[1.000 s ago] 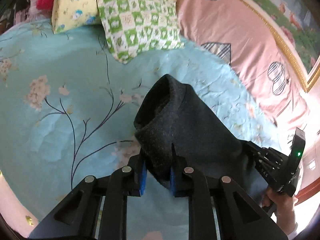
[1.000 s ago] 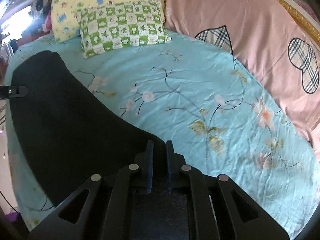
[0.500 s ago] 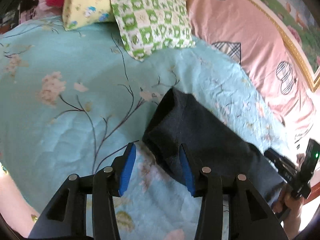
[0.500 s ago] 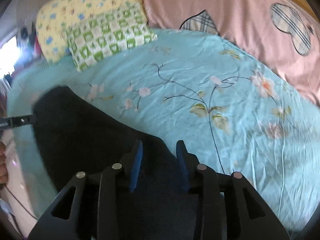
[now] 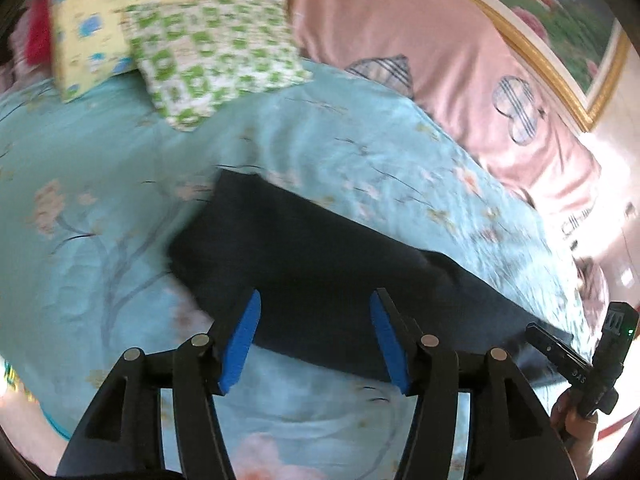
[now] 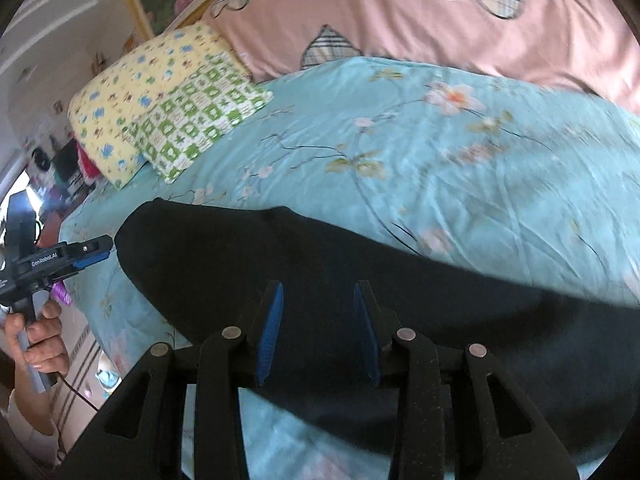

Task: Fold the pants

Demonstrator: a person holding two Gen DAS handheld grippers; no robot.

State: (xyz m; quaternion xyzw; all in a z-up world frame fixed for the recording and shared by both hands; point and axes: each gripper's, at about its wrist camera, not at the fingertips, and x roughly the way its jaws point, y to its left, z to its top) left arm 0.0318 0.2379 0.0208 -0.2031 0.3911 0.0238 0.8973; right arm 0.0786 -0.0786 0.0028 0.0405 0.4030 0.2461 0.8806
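Note:
The dark pants (image 5: 312, 256) lie flat as a long folded strip on the turquoise floral bedspread (image 5: 100, 208); they also show in the right wrist view (image 6: 360, 280). My left gripper (image 5: 316, 300) is open and empty, its blue pads (image 5: 240, 336) spread just above the near edge of the pants. My right gripper (image 6: 318, 292) is open and empty above the pants. In the left wrist view the right gripper (image 5: 576, 360) shows at the far right; in the right wrist view the left gripper (image 6: 76, 258) shows at the left, by the pants' end.
A green checked pillow (image 5: 212, 64) and a yellow patterned pillow (image 5: 92, 28) lie at the head of the bed. A pink quilt (image 5: 440, 64) with plaid hearts runs along the far side. The bed's edge is near the hand (image 6: 40, 332) at left.
Both grippers were shut on the lifted pants; they have opened and let go. The pants now lie flat on the bed and both grippers have drawn back and spread wider.

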